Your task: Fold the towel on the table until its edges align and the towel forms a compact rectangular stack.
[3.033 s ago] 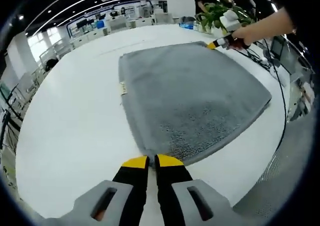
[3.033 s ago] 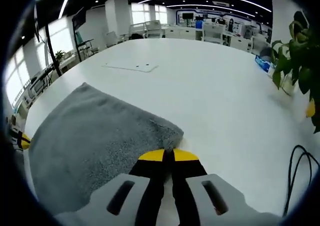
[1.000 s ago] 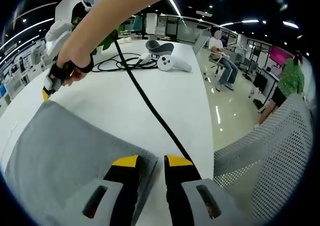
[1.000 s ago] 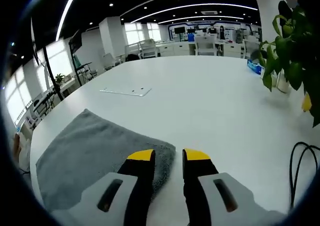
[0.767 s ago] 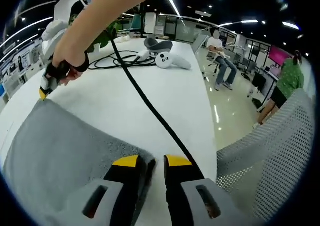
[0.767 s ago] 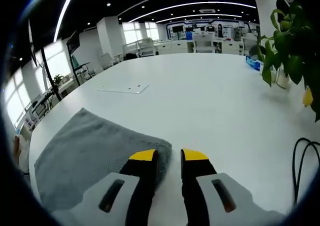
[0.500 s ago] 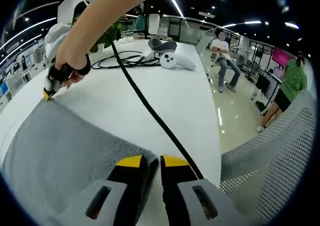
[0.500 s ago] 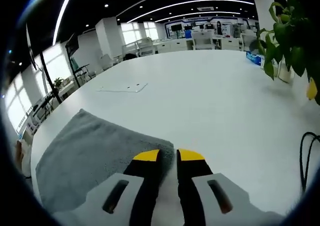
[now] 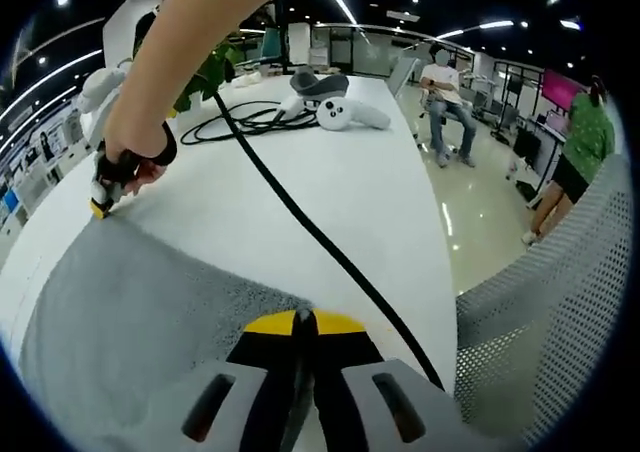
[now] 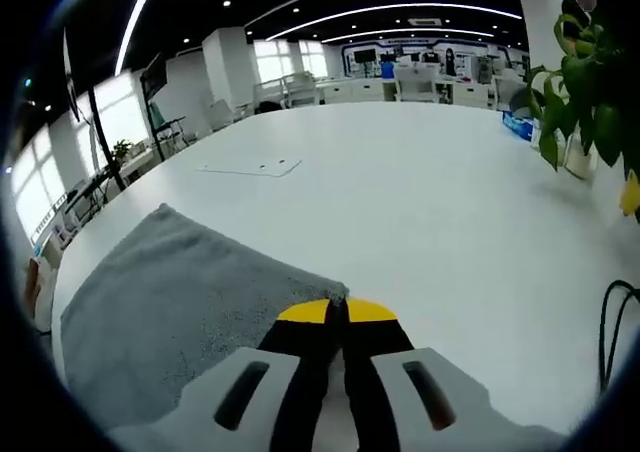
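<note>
Your left gripper (image 9: 303,321) and right gripper (image 10: 336,310) have both just closed: a second ago the yellow-tipped jaws stood apart, now each pair is pinched on a near corner of the grey rectangular terry towel (image 10: 170,292), at 6 o'clock in each view. The towel lies flat on the white table (image 10: 420,192), so you look ready to lift for the next fold. Mind the black cable (image 9: 300,222) at 12 o'clock beside your left corner

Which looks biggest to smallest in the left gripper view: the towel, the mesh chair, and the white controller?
1. towel
2. mesh chair, though both sit close to the camera, so the top two are unsure
3. white controller, smallest, but also farthest away
</note>
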The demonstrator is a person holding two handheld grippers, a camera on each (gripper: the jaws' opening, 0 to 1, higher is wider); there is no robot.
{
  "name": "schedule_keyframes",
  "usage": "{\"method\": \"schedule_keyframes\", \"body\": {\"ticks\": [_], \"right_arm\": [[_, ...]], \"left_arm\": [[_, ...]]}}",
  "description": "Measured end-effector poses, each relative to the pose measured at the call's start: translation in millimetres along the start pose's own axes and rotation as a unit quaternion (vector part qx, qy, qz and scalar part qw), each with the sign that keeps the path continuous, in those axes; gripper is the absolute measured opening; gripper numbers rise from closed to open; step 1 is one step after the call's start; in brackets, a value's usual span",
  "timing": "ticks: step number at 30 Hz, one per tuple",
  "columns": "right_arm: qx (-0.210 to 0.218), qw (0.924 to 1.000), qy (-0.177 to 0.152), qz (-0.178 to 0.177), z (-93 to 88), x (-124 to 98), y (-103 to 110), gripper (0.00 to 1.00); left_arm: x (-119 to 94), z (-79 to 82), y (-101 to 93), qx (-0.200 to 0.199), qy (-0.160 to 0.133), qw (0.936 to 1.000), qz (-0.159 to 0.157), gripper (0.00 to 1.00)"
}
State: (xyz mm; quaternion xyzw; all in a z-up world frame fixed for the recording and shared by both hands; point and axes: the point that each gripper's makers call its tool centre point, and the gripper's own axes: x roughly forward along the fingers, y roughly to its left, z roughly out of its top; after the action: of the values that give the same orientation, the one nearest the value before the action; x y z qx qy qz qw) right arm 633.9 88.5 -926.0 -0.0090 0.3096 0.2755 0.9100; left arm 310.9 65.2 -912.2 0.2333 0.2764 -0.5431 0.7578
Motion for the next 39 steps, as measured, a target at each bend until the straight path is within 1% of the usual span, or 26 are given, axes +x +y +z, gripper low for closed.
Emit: {"method": "schedule_keyframes", "body": {"ticks": [1, 3, 4, 5, 7, 8, 9, 12, 14, 15, 20, 23, 26, 29, 31, 36, 38, 39], "right_arm": [[0.007, 1.0, 0.0, -0.002, 0.1, 1, -1, 0.01], [0.066, 0.9978, -0.001, 0.001, 2.0, 1, 1, 0.01], [0.087, 0.9962, 0.0, 0.007, 3.3, -2, 3, 0.0], [0.097, 0.9953, 0.003, 0.006, 3.8, 0, 0, 0.0], [0.073, 0.9972, 0.013, 0.006, 5.4, 1, -1, 0.0], [0.065, 0.9978, 0.013, 0.005, 8.6, 2, -6, 0.0], [0.062, 0.9979, 0.016, 0.007, 9.8, 4, -6, 0.0], [0.065, 0.9978, 0.013, 0.007, 15.9, -3, -5, 0.0], [0.065, 0.9978, 0.011, 0.008, 17.4, -3, -6, 0.0], [0.065, 0.9978, 0.009, 0.01, 22.2, -5, -5, 0.0], [0.071, 0.9974, 0.0, 0.015, 36.0, -16, 1, 0.0], [0.08, 0.9966, -0.009, 0.02, 42.1, -15, 1, 0.0], [0.072, 0.997, -0.014, 0.026, 52.0, -24, 11, 0.0], [0.075, 0.9965, -0.02, 0.03, 60.8, -28, 17, 0.0], [0.07, 0.9968, -0.022, 0.031, 66.5, -34, 26, 0.0], [0.079, 0.9957, -0.03, 0.039, 78.2, -36, 38, 0.0], [0.077, 0.9956, -0.035, 0.042, 84.1, -39, 46, 0.0], [0.076, 0.9955, -0.036, 0.043, 86.4, -40, 49, 0.0]], "left_arm": [[0, 0.1, 0.0, 0.001, 0.001, 1.0, 0.0, 0.04], [0, 0.5, 1.4, -0.009, 0.003, 0.9999, -0.006, 0.04], [0, 0.3, 1.5, -0.02, 0.002, 0.9997, -0.012, 0.04], [0, 0.6, 2.4, -0.035, 0.0, 0.9993, -0.016, 0.04], [-1, 0.7, 1.9, -0.027, 0.0, 0.9994, -0.021, 0.04], [-1, 1.0, 1.6, -0.026, 0.0, 0.9994, -0.023, 0.04], [-2, 1.6, 1.6, -0.029, -0.002, 0.9993, -0.024, 0.04], [-10, 7.7, 1.0, -0.044, -0.017, 0.9985, -0.029, 0.03], [-18, 12.4, 3.4, -0.059, -0.033, 0.9974, -0.026, 0.03], [-23, 13.9, 4.8, -0.065, -0.039, 0.9968, -0.024, 0.03], [-40, 18.7, 7.5, -0.074, -0.054, 0.9957, -0.014, 0.03], [-50, 23.6, 9.9, -0.08, -0.065, 0.9946, -0.005, 0.03], [-63, 27.4, 13.0, -0.086, -0.077, 0.9933, 0.006, 0.03], [-73, 28.2, 14.6, -0.086, -0.082, 0.9928, 0.016, 0.03], [-80, 27.9, 16.6, -0.088, -0.085, 0.9921, 0.024, 0.03], [-95, 24.4, 21.6, -0.106, -0.094, 0.9891, 0.039, 0.03], [-102, 25.4, 23.9, -0.118, -0.099, 0.9872, 0.044, 0.03], [-107, 27.2, 25.6, -0.126, -0.106, 0.9852, 0.049, 0.03]]}}
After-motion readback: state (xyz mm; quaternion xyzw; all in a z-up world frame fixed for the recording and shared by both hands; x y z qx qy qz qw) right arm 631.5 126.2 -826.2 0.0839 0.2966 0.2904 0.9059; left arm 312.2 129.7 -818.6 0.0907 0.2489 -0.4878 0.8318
